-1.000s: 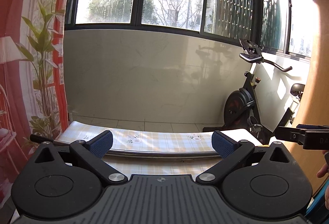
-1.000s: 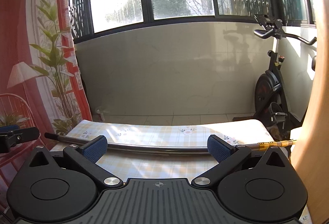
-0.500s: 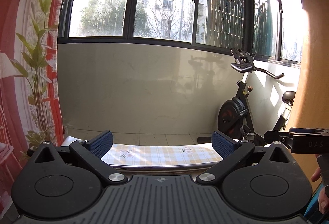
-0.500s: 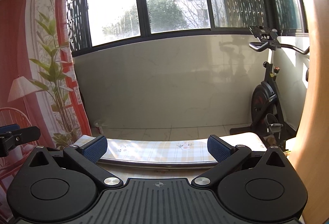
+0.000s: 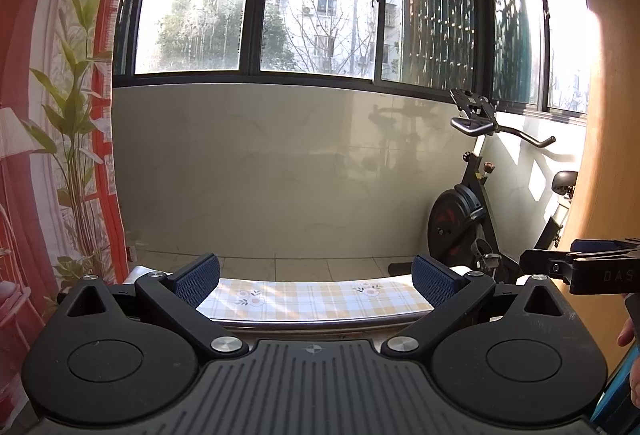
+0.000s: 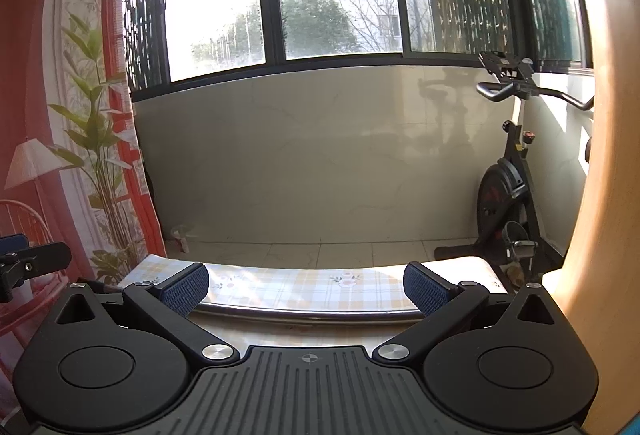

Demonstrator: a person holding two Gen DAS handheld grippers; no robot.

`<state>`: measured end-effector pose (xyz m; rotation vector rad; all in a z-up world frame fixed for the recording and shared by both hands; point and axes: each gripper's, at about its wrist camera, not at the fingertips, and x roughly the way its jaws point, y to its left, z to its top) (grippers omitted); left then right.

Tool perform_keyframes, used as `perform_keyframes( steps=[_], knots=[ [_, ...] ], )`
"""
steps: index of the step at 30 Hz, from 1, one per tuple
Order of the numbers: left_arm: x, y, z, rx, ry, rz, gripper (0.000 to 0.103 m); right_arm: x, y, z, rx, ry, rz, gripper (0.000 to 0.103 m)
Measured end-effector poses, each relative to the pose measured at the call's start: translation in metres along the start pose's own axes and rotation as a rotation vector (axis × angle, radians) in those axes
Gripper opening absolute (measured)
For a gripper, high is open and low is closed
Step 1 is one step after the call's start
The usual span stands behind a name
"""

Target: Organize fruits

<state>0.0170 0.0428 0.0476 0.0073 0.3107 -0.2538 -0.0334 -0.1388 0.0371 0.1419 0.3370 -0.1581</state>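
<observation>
No fruit is in view in either wrist view. My left gripper [image 5: 316, 281] is open and empty, its blue pads wide apart, pointing level over the far end of a table with a yellow plaid cloth [image 5: 312, 299]. My right gripper [image 6: 306, 287] is also open and empty over the same table [image 6: 304, 289]. The right gripper's finger shows at the right edge of the left wrist view [image 5: 580, 269]. The left gripper's finger shows at the left edge of the right wrist view [image 6: 32, 265].
A pale wall [image 5: 280, 171] under big windows stands beyond the table. An exercise bike [image 5: 476, 211] stands at the right; it also shows in the right wrist view [image 6: 508, 195]. A red curtain with a plant print [image 5: 60, 155] hangs at the left. A wooden panel [image 6: 608, 155] is at the right.
Both grippers have tilted upward, so less of the table shows and more of the windows. Both stayed open and empty.
</observation>
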Motion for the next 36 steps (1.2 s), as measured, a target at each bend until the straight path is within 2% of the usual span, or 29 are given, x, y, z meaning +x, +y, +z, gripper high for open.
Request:
perform_keyframes(
  steps=[36],
  knots=[
    [0.0033,-0.0027,-0.0016,0.021,0.004,0.008,0.103,-0.0013,0.0032,0.0001,-0.019,0.008,0.015,0.103]
  ],
)
